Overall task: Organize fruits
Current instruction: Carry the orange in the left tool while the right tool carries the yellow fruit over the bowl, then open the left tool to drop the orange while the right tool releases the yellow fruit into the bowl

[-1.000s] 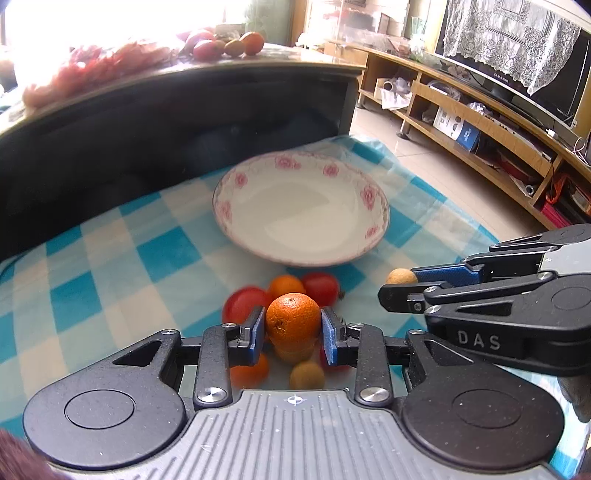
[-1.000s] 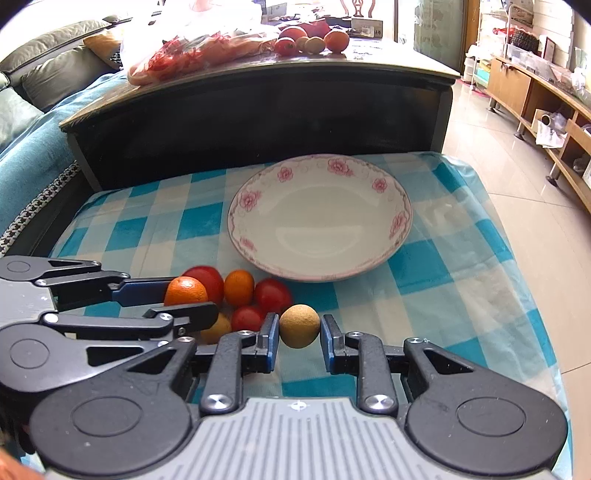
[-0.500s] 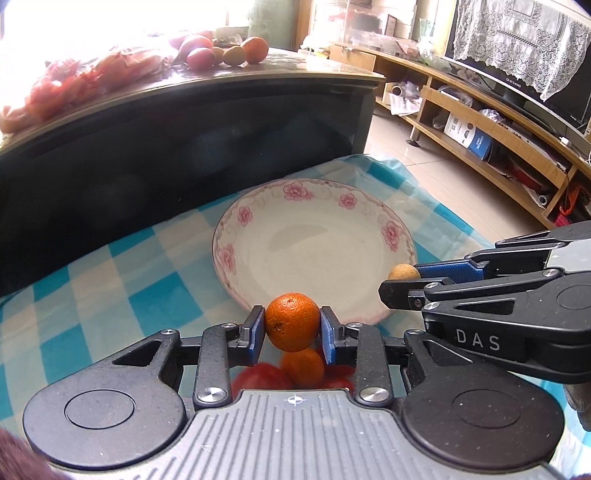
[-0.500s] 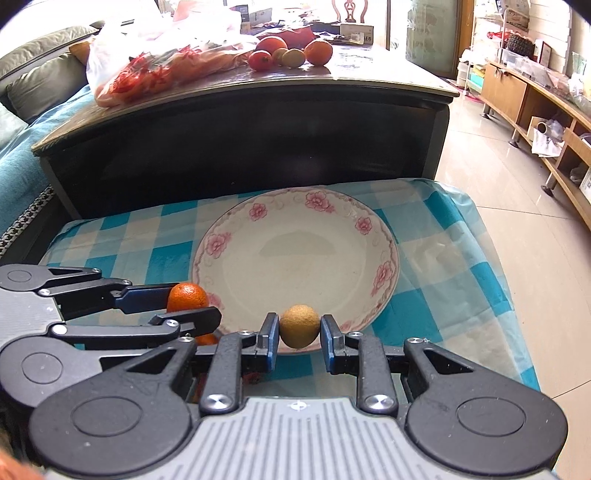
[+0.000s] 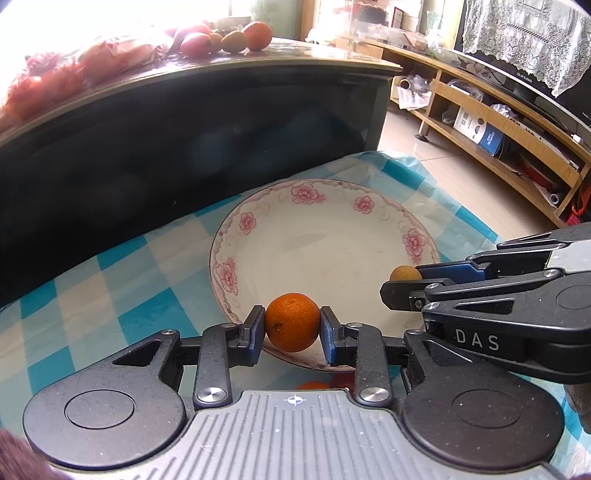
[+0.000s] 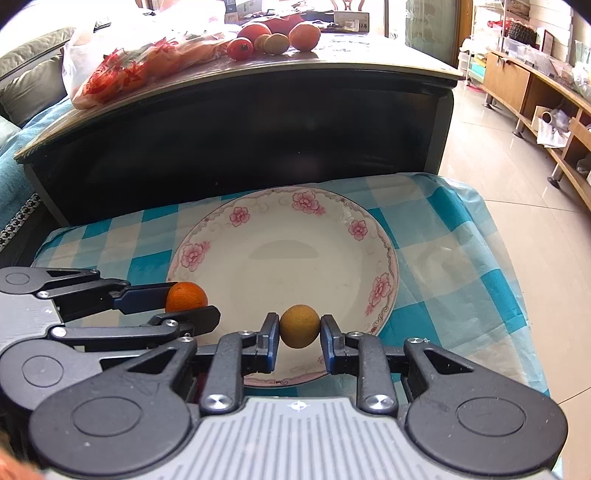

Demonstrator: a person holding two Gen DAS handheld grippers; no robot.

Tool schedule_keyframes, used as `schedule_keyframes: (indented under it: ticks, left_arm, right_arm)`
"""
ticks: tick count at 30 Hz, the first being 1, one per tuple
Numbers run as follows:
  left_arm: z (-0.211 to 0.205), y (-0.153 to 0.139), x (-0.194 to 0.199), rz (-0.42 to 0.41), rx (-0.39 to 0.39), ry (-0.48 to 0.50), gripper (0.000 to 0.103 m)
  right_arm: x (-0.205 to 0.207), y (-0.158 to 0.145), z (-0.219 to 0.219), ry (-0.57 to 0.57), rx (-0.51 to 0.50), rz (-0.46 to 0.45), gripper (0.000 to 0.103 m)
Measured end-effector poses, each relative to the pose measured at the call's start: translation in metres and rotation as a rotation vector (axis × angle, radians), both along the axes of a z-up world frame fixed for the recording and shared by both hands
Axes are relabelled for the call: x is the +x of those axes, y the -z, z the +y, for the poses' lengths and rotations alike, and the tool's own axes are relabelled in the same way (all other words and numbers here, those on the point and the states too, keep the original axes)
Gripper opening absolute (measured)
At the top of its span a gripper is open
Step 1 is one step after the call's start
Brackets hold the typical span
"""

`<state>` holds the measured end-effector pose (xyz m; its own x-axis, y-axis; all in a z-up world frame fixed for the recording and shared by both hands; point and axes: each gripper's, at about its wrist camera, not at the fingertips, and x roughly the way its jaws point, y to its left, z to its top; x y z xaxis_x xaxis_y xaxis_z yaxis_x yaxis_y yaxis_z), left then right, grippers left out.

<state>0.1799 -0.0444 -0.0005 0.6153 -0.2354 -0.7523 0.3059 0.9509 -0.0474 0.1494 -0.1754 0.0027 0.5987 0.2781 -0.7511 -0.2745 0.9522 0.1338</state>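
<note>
Left tool (image 5: 292, 322) grips orange (image 5: 292, 322); right tool (image 6: 299, 326) seemingly a longan (image 6: 299, 326).

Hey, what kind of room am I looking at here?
Most likely a home living room. A sofa sits behind a dark coffee table, a low wooden TV stand carries a screen under a lace cover, and the floor is tiled.
</note>
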Motion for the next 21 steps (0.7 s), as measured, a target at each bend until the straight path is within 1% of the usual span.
schedule_keyframes:
  ticks: [10,15,21]
  left_arm:
    - [0.001,0.003,0.006,0.005,-0.004,-0.007,0.038]
    - [0.001,0.004,0.007,0.01,-0.013,-0.01,0.041]
    - [0.003,0.003,0.007,0.008,-0.019,-0.012,0.044]
  right_arm:
    - [0.011,0.008,0.0,0.012,0.012,0.02,0.028]
    - [0.013,0.011,0.0,0.015,0.011,0.036,0.03]
    - [0.014,0.011,0.001,0.02,0.013,0.033,0.03]
